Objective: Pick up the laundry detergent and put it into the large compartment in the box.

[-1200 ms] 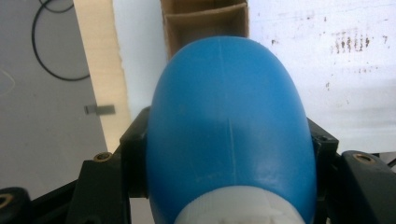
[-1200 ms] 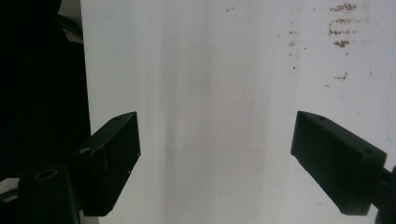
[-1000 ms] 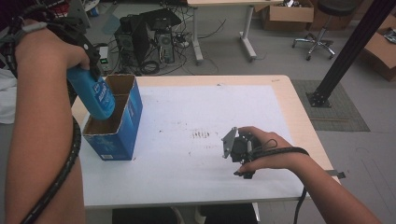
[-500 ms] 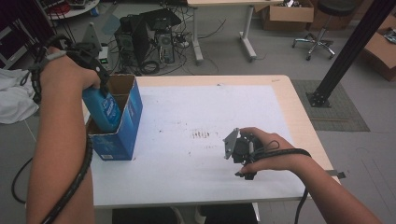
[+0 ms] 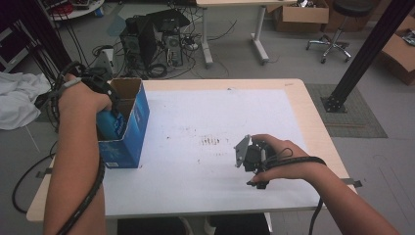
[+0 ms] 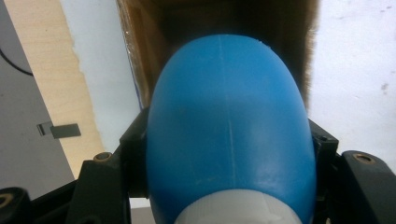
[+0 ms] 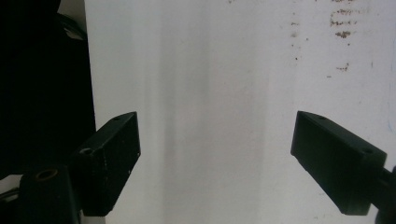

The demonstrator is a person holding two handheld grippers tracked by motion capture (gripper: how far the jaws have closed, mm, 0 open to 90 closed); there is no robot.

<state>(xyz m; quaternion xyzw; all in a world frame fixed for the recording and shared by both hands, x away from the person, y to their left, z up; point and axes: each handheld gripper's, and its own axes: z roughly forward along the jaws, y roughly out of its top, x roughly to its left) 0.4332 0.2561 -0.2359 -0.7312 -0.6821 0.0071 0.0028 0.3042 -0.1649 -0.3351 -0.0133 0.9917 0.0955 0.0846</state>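
Note:
A blue bottle (image 6: 229, 126) with a white cap end sits clamped between the jaws of my left gripper (image 6: 229, 140), bottom first over the brown inside of an open blue cardboard box (image 5: 131, 122). In the high view the bottle (image 5: 108, 125) is partly sunk into that box at the table's left edge, under the person's left hand. My right gripper (image 7: 215, 158) rests low over the white tabletop with its jaws wide apart and nothing between them; in the high view the right gripper (image 5: 252, 159) lies near the front right of the table in the person's hand.
The white table (image 5: 220, 112) has small brown stains (image 5: 210, 142) near its middle. Cables trail from both grippers off the front edge. Beyond the table stand computer towers (image 5: 147, 39), another desk, a chair and a black post base (image 5: 342, 103).
My left gripper has lowered the blue bottle from above the box down into its opening. The right gripper has stayed where it was.

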